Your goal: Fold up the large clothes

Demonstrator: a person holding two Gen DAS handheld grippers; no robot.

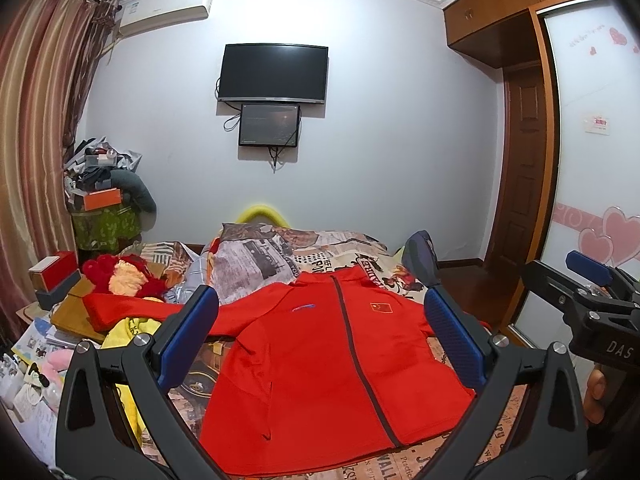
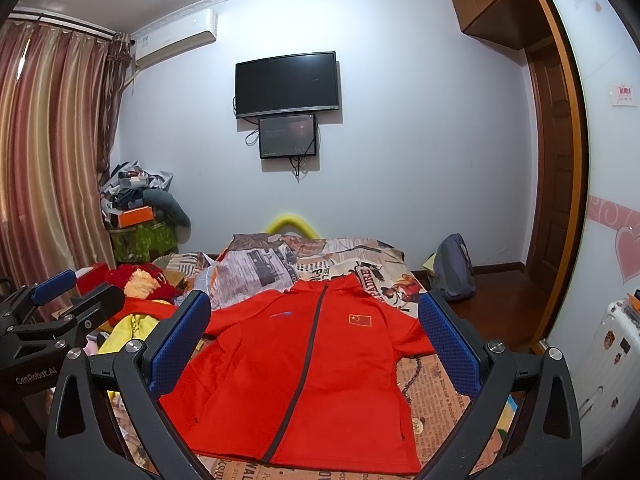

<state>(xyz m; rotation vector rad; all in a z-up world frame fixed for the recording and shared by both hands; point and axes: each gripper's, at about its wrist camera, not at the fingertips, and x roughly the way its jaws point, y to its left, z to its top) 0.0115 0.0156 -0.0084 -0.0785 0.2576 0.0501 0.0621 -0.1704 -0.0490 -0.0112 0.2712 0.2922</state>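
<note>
A red zip-up jacket [image 1: 320, 364] [image 2: 304, 368] lies flat, front up, on the bed with its dark zipper closed and a small flag patch on the chest. One sleeve stretches out to the left over the clutter. My left gripper [image 1: 320, 320] hovers open above the jacket, blue pads wide apart, holding nothing. My right gripper [image 2: 314, 328] is also open above the jacket and empty. In the left wrist view the right gripper [image 1: 588, 300] shows at the right edge; in the right wrist view the left gripper [image 2: 60, 296] shows at the left edge.
The bed [image 2: 440, 392] has a newspaper-print cover, with a folded quilt [image 1: 256, 264] behind the jacket. Left of it lie yellow cloth [image 2: 128, 332], a red plush toy [image 1: 120, 276], boxes and papers. A backpack [image 2: 454, 268], wardrobe and white suitcase [image 2: 600, 360] stand right.
</note>
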